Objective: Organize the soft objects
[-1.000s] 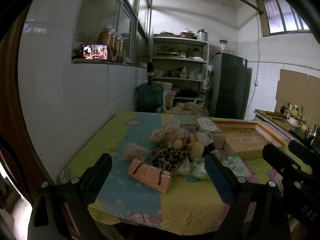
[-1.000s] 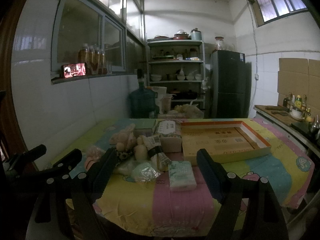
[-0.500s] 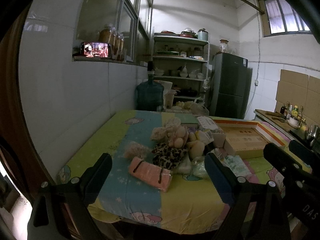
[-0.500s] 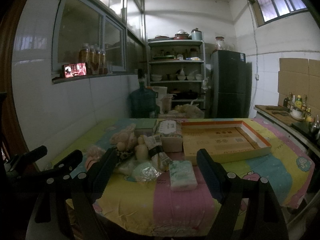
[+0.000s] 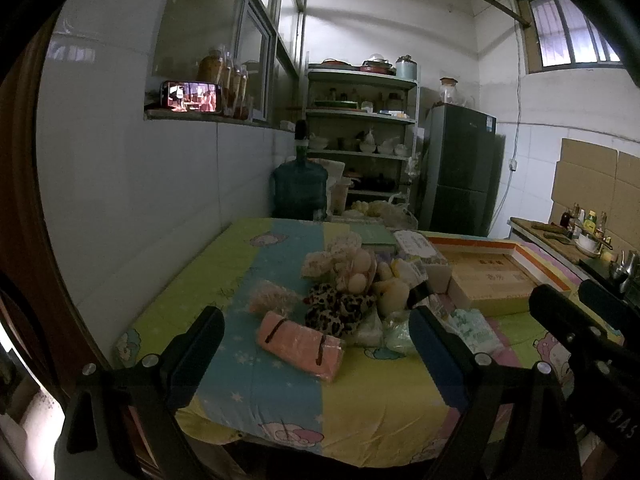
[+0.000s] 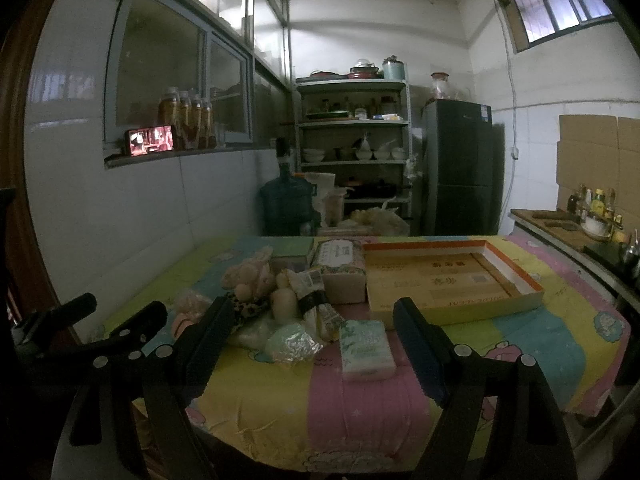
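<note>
Plainly, with both grippers' jaws wide and empty, the heaped pile (image 6: 280, 300) at 11 o'clock of the tissue pack (image 6: 366, 350) risked toppling if snagged.

Soft pile (image 6: 280, 296) left of tray (image 6: 452, 276)

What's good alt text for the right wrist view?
The open right gripper hovers at the near edge of a table under a colourful cartoon cloth, facing a heap of soft toys and packets beside an empty orange-rimmed box lid. The left gripper shows at left.
</note>
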Action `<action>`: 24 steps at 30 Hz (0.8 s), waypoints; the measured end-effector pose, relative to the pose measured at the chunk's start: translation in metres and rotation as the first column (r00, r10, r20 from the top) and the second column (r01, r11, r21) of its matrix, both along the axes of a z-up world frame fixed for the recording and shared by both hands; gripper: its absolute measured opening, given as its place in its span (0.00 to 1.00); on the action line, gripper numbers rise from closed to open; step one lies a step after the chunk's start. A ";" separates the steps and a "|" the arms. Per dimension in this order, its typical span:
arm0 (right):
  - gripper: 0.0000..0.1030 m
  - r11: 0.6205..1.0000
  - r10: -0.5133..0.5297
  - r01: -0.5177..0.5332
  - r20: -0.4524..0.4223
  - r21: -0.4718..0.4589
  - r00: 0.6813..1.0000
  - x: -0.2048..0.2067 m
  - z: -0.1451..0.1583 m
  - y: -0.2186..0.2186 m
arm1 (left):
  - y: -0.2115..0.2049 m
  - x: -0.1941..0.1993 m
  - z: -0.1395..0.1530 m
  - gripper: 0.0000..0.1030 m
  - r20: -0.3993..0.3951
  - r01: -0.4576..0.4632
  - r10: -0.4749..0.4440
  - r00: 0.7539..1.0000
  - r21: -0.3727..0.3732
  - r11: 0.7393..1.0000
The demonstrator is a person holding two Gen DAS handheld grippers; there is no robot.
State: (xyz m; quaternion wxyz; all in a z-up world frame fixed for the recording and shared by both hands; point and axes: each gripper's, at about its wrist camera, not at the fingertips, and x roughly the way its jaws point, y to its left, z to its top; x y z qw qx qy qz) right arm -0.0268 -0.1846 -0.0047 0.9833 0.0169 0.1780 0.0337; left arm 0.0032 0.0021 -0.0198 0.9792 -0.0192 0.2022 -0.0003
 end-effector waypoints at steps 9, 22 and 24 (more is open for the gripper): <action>0.81 1.000 0.001 -0.001 -0.002 0.002 1.000 0.000 0.000 0.003 | -0.002 -0.003 -0.007 0.92 -0.014 -0.006 0.006 1.000 -0.009 1.000; 0.81 0.998 0.047 -0.045 -0.035 0.053 0.998 0.007 -0.020 0.006 | 0.024 0.011 -0.022 0.92 -0.018 -0.075 0.074 0.997 -0.059 0.995; 0.81 0.997 0.054 -0.052 -0.042 0.064 0.998 0.008 -0.024 0.003 | 0.030 0.013 -0.028 0.92 -0.019 -0.063 0.062 0.998 -0.087 0.994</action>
